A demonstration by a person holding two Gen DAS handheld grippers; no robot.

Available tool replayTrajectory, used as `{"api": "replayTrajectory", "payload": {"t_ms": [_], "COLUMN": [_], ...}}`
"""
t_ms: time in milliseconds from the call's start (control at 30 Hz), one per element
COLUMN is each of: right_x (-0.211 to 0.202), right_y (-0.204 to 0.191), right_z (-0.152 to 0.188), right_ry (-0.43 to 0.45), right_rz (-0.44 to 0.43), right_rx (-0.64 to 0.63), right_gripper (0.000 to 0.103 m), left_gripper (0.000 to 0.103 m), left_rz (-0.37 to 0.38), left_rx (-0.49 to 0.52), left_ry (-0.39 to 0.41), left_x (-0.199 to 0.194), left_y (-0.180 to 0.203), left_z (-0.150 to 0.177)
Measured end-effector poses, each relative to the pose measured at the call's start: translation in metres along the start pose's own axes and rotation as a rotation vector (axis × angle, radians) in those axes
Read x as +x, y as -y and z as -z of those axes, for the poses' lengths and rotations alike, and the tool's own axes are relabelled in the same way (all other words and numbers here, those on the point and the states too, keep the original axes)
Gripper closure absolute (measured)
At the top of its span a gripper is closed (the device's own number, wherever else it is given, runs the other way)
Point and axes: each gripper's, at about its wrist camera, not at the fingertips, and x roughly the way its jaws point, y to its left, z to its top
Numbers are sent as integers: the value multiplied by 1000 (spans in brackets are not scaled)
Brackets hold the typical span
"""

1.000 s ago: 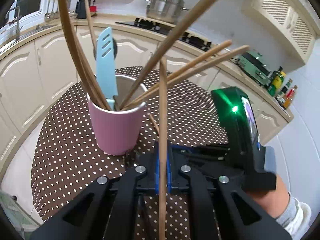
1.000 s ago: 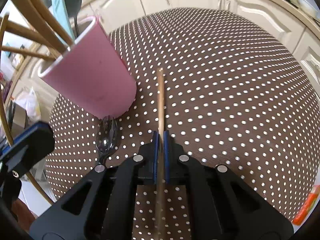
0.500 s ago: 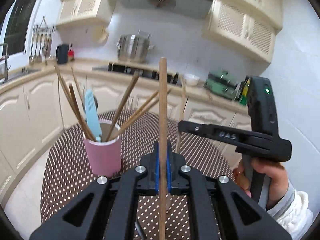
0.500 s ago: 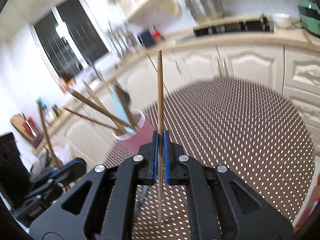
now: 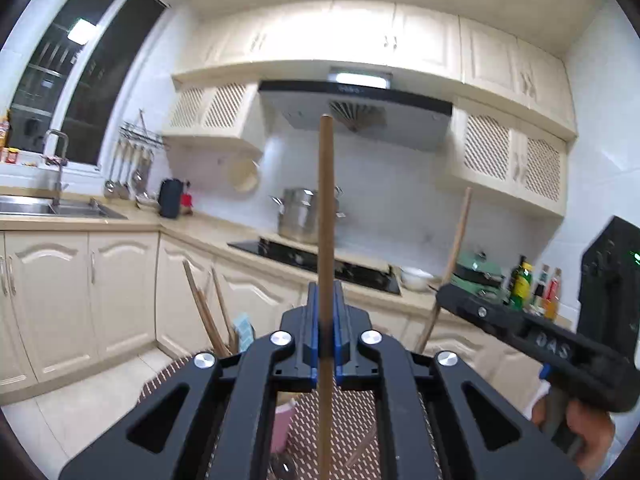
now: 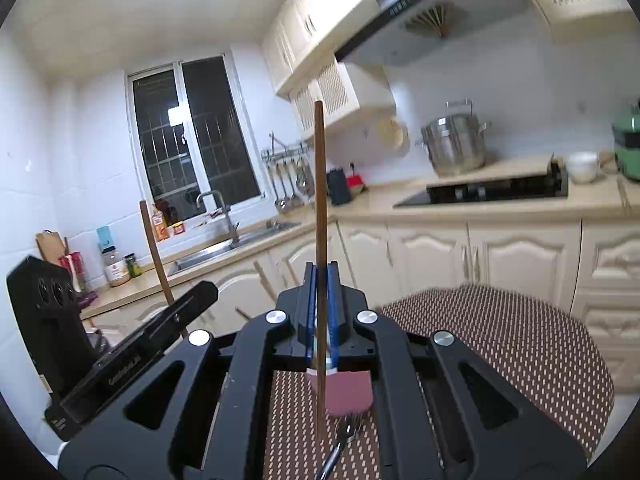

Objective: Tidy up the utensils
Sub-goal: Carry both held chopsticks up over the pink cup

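While clamped between blue pads, held upright: one wooden chopstick in the left gripper, another chopstick in the right gripper, jaws pressed together on each. Below, partly hidden by the frames: pink utensil cup on the polka-dot table. Shown only in the right wrist view: metal fork lying just before the cup. Shown only in the left wrist view: light-blue spatula among wooden handles. Farther back: steel stockpot.
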Motion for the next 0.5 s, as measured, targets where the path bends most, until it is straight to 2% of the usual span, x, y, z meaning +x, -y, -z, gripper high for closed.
{"api": "replayTrajectory", "payload": {"t_ms": [67, 267, 400, 500], "right_x": [11, 40, 54, 64], "right_y": [-1, -3, 0, 1], "right_z": [3, 11, 12, 13], "right_ry": [24, 89, 145, 150], "right_rz": [5, 34, 45, 40], "right_rx": [-14, -66, -81, -78], "right_gripper": [97, 97, 97, 97], "left_gripper": [98, 98, 97, 97], "left_rz": [-29, -100, -123, -137], "left_rx": [-14, -35, -37, -34], "left_ry": [42, 101, 129, 155], "left_x": [6, 38, 53, 62], "left_y": [-3, -13, -20, -21], "left_z": [-2, -4, -4, -4]}}
